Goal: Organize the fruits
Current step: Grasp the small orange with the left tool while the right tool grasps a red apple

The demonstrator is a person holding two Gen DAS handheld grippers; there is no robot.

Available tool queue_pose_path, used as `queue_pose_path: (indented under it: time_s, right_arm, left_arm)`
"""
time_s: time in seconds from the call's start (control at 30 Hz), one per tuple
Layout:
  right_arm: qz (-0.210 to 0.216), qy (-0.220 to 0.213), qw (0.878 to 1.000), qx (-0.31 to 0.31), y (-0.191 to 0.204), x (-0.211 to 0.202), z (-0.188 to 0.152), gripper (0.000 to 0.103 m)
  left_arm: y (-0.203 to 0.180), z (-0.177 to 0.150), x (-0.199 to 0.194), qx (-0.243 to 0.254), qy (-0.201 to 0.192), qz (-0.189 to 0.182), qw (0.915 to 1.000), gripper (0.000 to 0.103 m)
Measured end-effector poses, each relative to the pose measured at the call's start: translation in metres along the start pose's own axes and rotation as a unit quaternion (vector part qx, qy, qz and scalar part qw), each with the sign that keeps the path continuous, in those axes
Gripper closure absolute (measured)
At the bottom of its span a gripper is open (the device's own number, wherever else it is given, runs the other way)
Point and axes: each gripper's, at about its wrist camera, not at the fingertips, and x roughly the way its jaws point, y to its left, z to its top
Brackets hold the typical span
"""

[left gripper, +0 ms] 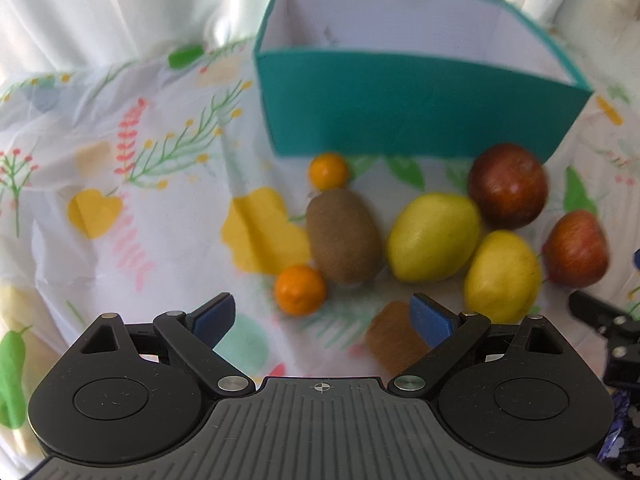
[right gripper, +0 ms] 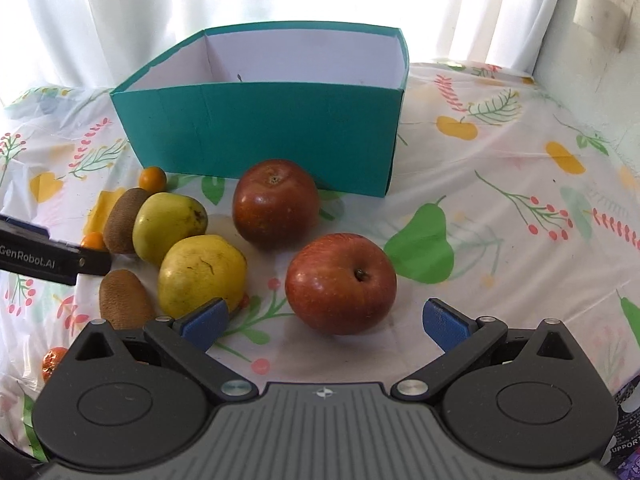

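Right wrist view: right claw (right gripper: 326, 320) open, near apple (right gripper: 341, 283); left claw (left gripper: 322, 320) open. Next: advance, close on apple.

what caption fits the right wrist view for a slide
Open right gripper faces a red apple before a teal box.

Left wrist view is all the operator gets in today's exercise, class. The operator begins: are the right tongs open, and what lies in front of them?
Observer: They are open. The right tongs have the nearer red apple in front of the gap between them, not gripped.
Operator: I count two small oranges. Are there more?
Observer: Yes, a third small orange lies at the left edge of the right wrist view, nearer the camera than the nearer kiwi.
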Motion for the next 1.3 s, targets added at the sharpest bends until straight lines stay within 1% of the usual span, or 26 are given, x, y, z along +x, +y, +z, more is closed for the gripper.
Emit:
queue_pose_path:
  time_s: [0.03, 0.07, 0.17, 0.27, 0.33, 0.47, 0.53, 0.63, 0.7, 0.73, 0.8, 0.87, 0.93, 1.03, 1.1, 1.17, 1.2, 1.27, 1.3]
  right_arm:
    - [-0.001, 0.001, 1.000, 0.001, -0.001, 0.002, 0.000, 0.000]
    - [-0.002, 0.002, 1.000, 0.001, -0.001, 0.002, 0.001, 0.000]
    - [-0.003, 0.003, 1.000, 0.000, -0.002, 0.005, 0.003, 0.000]
    - [-0.004, 0.000, 1.000, -0.001, -0.002, 0.008, 0.005, 0.000]
    - [-0.006, 0.002, 1.000, -0.004, -0.002, 0.011, 0.007, 0.000]
    - [-0.009, 0.009, 1.000, -0.007, -0.003, 0.017, 0.009, 0.000]
    - [-0.007, 0.012, 1.000, -0.007, -0.004, 0.021, 0.009, 0.000]
    - [-0.012, 0.019, 1.000, -0.011, -0.003, 0.027, 0.011, 0.001]
    - [-0.015, 0.023, 1.000, -0.015, -0.002, 0.031, 0.012, 0.006]
    - [-0.016, 0.026, 0.999, -0.015, -0.001, 0.032, 0.013, 0.006]
    - [-0.018, 0.031, 0.999, -0.014, -0.001, 0.038, 0.014, 0.008]
    - [-0.019, 0.036, 0.999, -0.013, 0.000, 0.042, 0.016, 0.009]
    - [-0.019, 0.037, 0.999, -0.013, 0.000, 0.045, 0.018, 0.011]
    - [-0.019, 0.043, 0.999, -0.011, 0.000, 0.050, 0.020, 0.015]
    - [-0.016, 0.050, 0.999, -0.008, 0.000, 0.054, 0.021, 0.020]
    - [-0.013, 0.053, 0.998, -0.004, -0.002, 0.057, 0.020, 0.025]
    - [-0.012, 0.055, 0.998, -0.003, -0.002, 0.058, 0.020, 0.027]
    - [-0.014, 0.056, 0.998, -0.003, -0.003, 0.060, 0.021, 0.028]
    - [-0.015, 0.058, 0.998, -0.003, -0.004, 0.060, 0.021, 0.030]
  left_arm:
    - [0.002, 0.001, 0.003, -0.005, 0.009, -0.001, 0.9999, 0.006]
    - [0.004, 0.001, 0.005, -0.010, 0.011, -0.003, 0.9999, 0.006]
    - [0.006, 0.002, 0.005, -0.009, 0.003, 0.008, 0.9999, 0.006]
    - [0.012, 0.003, 0.005, -0.016, -0.004, -0.002, 0.9999, 0.006]
    - [0.013, 0.004, 0.007, -0.011, -0.009, -0.004, 0.9999, 0.006]
    - [0.011, 0.005, 0.015, 0.003, 0.003, -0.006, 1.0000, 0.007]
    - [0.010, 0.004, 0.016, 0.012, -0.001, -0.006, 0.9999, 0.010]
    - [0.010, 0.004, 0.019, 0.019, -0.004, -0.018, 0.9996, 0.015]
    - [0.012, 0.005, 0.022, 0.017, 0.000, -0.027, 0.9995, 0.020]
    - [0.014, 0.006, 0.024, 0.015, 0.004, -0.031, 0.9994, 0.022]
    - [0.016, 0.006, 0.029, 0.016, 0.011, -0.034, 0.9992, 0.031]
    - [0.019, 0.006, 0.035, 0.017, 0.020, -0.031, 0.9992, 0.037]
    - [0.022, 0.007, 0.039, 0.011, 0.027, -0.038, 0.9989, 0.041]
    - [0.025, 0.007, 0.040, 0.010, 0.025, -0.043, 0.9987, 0.042]
    - [0.025, 0.007, 0.039, 0.014, 0.027, -0.041, 0.9987, 0.051]
    - [0.026, 0.006, 0.038, 0.018, 0.023, -0.046, 0.9985, 0.051]
    - [0.027, 0.006, 0.037, 0.017, 0.023, -0.046, 0.9985, 0.055]
    - [0.028, 0.007, 0.037, 0.014, 0.024, -0.056, 0.9981, 0.059]
    - [0.029, 0.007, 0.037, 0.011, 0.026, -0.055, 0.9981, 0.063]
